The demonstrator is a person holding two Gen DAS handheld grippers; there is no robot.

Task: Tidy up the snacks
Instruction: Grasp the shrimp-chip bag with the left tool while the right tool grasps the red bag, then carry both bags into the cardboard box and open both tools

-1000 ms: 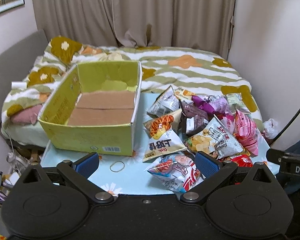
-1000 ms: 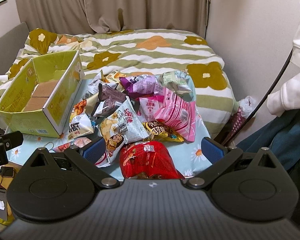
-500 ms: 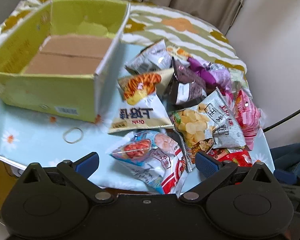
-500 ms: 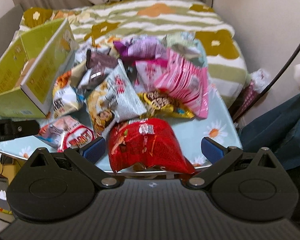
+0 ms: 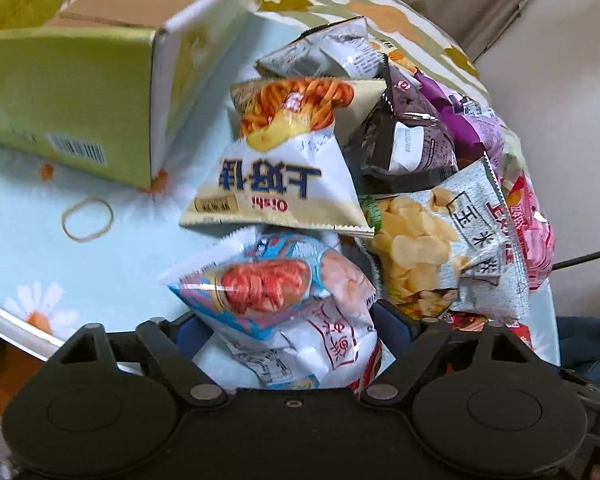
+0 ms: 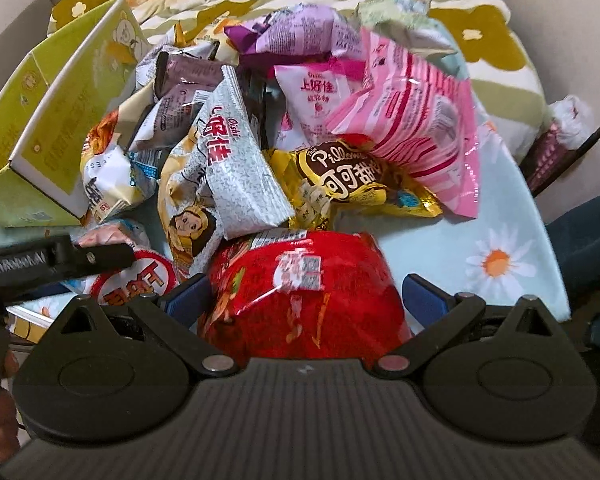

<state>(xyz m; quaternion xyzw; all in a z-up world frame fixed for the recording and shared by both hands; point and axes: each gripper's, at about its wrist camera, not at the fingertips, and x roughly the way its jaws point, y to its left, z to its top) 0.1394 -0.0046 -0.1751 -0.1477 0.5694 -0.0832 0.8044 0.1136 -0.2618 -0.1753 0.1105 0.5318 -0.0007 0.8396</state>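
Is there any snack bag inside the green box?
No, in the left wrist view the part of the green box that shows holds only bare cardboard flaps, while the snack bags lie beside it on the table.

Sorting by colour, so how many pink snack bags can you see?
2. A big striped pink bag lies on the right, partly over the yellow bag; a small pink-and-white bag sits just left of it. Others may be buried underneath.

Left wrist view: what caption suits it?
Left gripper closing around a prawn-cracker bag beside the green box.
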